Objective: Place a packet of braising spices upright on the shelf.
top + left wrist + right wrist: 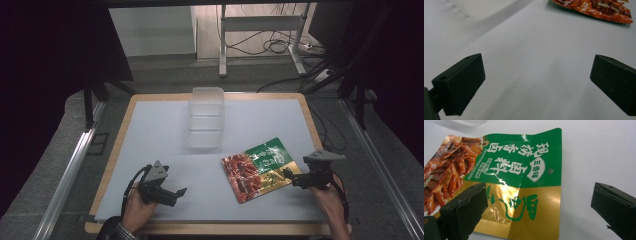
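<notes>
White counter (165, 130) carries a snack packet (257, 169) lying flat near its right front; the right tongs (291, 176) gape at its edge (likely to pinch it), while the left tongs (176, 194) wait open, well apart.

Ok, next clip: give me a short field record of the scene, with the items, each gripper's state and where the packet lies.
surface: white table
packet: snack packet, flat on the table, near the right side
container: clear tub, at the far middle, apart from the packet
right gripper: open, at the packet's gold end, one jaw over it, nothing gripped
left gripper: open, over bare table, holding nothing
</notes>
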The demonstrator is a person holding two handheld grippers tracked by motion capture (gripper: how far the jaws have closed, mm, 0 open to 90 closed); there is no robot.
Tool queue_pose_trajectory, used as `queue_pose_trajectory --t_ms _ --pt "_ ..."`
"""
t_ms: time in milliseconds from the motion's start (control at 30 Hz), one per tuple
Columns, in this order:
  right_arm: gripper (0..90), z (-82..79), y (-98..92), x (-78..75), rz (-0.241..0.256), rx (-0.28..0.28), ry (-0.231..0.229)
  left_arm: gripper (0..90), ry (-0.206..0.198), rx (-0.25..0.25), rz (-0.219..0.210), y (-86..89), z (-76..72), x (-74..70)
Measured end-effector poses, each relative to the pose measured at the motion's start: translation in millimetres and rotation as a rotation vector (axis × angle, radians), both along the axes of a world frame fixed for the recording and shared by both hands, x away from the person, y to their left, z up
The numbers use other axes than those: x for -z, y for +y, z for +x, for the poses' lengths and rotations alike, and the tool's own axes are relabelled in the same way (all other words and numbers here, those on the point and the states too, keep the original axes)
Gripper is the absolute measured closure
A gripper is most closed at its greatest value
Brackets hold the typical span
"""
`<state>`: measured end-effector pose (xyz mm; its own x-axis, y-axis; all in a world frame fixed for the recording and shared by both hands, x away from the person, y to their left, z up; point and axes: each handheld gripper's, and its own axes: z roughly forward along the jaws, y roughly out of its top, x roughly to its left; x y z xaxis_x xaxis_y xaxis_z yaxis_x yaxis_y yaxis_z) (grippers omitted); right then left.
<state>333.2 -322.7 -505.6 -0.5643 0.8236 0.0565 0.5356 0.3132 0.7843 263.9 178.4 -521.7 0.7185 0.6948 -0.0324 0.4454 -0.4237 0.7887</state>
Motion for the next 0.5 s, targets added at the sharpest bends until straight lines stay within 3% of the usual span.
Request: queue_pose_trajectory --t_ms 433,500 --pt "3.1 12.5 13.2 6.8 -0.004 -0.032 0.065 0.0 0.002 0.007 0.021 -1.6 0.1 0.7" --pt "4.9 15.2 15.7 9.7 0.004 -0.034 0.113 0.0 0.001 0.005 0.023 -1.9 0.2 0.9"
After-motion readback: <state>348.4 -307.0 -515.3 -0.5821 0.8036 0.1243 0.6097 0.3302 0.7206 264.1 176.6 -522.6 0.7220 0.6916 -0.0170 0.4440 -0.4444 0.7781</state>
